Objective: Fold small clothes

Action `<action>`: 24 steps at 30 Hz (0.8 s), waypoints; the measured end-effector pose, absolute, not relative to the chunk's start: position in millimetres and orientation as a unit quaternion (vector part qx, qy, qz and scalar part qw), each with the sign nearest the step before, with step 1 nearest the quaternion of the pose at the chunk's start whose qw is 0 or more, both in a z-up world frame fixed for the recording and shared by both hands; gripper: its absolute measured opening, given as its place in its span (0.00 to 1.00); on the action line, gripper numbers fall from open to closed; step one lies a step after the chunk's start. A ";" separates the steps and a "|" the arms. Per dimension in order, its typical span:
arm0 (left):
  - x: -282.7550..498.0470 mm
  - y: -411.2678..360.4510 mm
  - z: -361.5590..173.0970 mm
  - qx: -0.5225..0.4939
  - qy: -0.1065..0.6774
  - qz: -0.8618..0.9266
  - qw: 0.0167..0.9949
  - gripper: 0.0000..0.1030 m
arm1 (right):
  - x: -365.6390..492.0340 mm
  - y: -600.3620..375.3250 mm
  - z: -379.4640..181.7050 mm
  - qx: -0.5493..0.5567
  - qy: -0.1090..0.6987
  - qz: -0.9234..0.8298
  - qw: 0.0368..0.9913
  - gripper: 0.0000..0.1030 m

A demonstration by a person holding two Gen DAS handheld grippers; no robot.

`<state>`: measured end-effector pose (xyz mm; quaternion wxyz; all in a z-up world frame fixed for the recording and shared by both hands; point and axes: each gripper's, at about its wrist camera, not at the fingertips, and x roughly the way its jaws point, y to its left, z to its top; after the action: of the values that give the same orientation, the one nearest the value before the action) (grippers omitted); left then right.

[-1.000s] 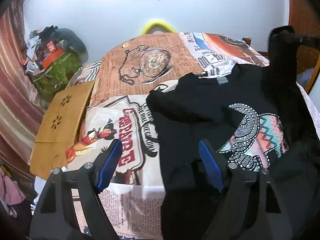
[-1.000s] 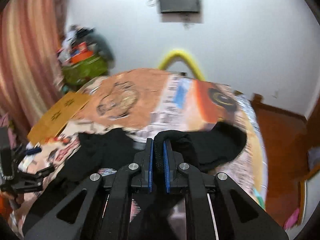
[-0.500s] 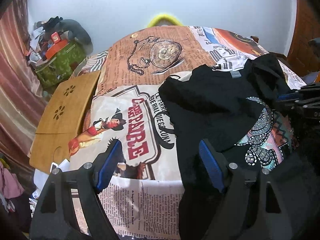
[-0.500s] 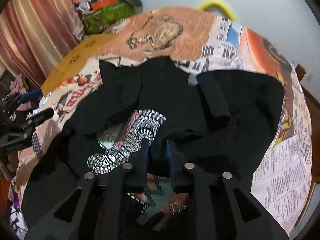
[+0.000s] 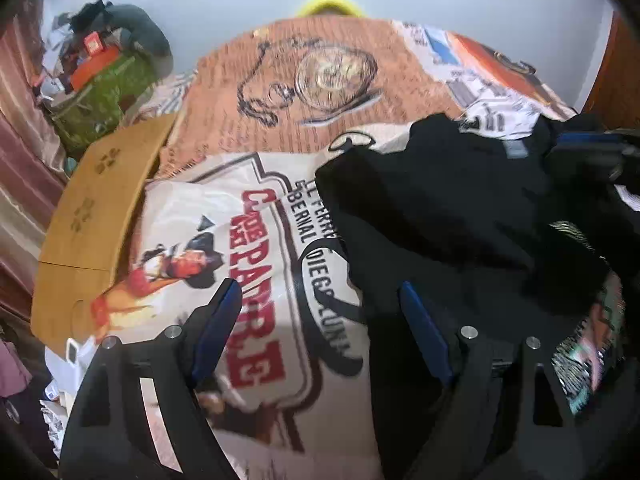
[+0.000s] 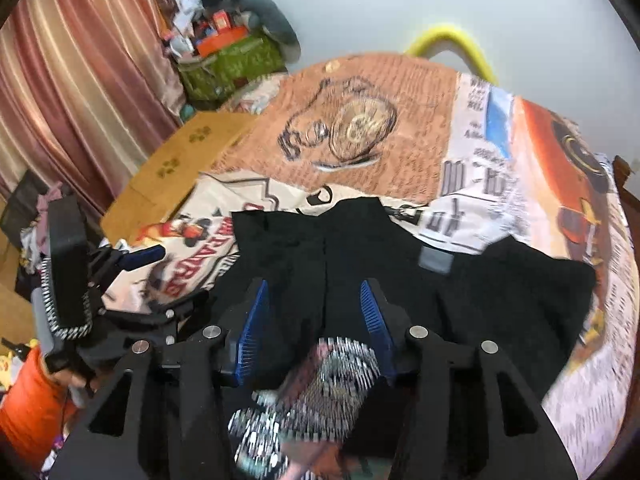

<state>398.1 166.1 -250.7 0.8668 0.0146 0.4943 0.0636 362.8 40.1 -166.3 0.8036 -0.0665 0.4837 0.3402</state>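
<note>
A small black T-shirt (image 5: 448, 208) with a silver and pastel print (image 6: 320, 384) lies on the printed bedspread, both sleeves folded in over its body. My left gripper (image 5: 320, 320) is open and empty, over the shirt's left edge. My right gripper (image 6: 316, 320) is open and empty, just above the shirt's middle, its blue pads on either side of the folded fabric. The right gripper also shows at the right edge of the left wrist view (image 5: 592, 152). The left gripper also shows at the left of the right wrist view (image 6: 132, 264).
The bedspread (image 6: 360, 128) carries newspaper and pocket-watch prints. A wooden lap table (image 5: 96, 216) lies along the bed's left side. A green bag heaped with clutter (image 6: 232, 56) and pink curtains (image 6: 80, 80) stand at the back left. A yellow hoop (image 6: 452, 40) leans on the far wall.
My right gripper brought the right sleeve down onto the shirt, then opened and let it go. The left gripper stayed open and shifted slightly forward.
</note>
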 end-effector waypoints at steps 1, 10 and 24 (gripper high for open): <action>401.5 166.7 -254.7 0.013 0.497 0.063 0.865 0.79 | 367.9 46.4 -173.3 -0.070 0.493 0.340 0.798 0.43; 414.4 178.3 -276.4 -0.020 0.511 0.042 0.858 0.80 | 387.3 94.7 -224.5 -0.121 0.510 0.326 0.787 0.43; 414.7 176.6 -281.0 -0.010 0.505 0.061 0.861 0.86 | 380.9 68.8 -208.4 -0.131 0.449 0.284 0.837 0.03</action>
<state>414.7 176.6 -281.0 0.8606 -0.0101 0.5055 0.0612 380.9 68.8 -208.4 0.8369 -0.1310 0.4494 0.2837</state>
